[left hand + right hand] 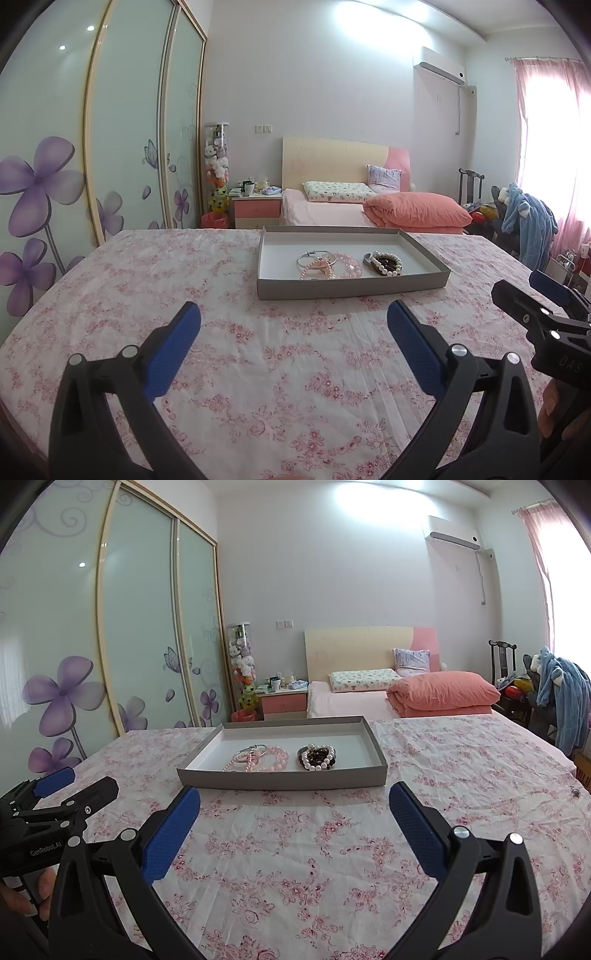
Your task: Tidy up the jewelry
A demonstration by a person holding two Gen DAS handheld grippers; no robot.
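Note:
A shallow grey tray [351, 288] [280, 779] with a white floor lies on the floral tablecloth ahead of both grippers. In it lie a silver bangle [314, 258] [251, 749], pink bead bracelets [343, 264] [273, 758], and a pearl and dark bead bracelet pile [386, 263] [317, 757]. My left gripper [293, 321] is open and empty, short of the tray's near wall. My right gripper [294, 805] is open and empty, just before the tray. Each gripper shows at the edge of the other's view [532, 291] [74, 786].
The table wears a pink floral cloth [258, 369] [461, 775]. A small dark object [575, 793] lies on the cloth at far right. Beyond the table stand a bed [369, 210], a nightstand [256, 208], sliding wardrobe doors [129, 147] and a chair with clothes [524, 218].

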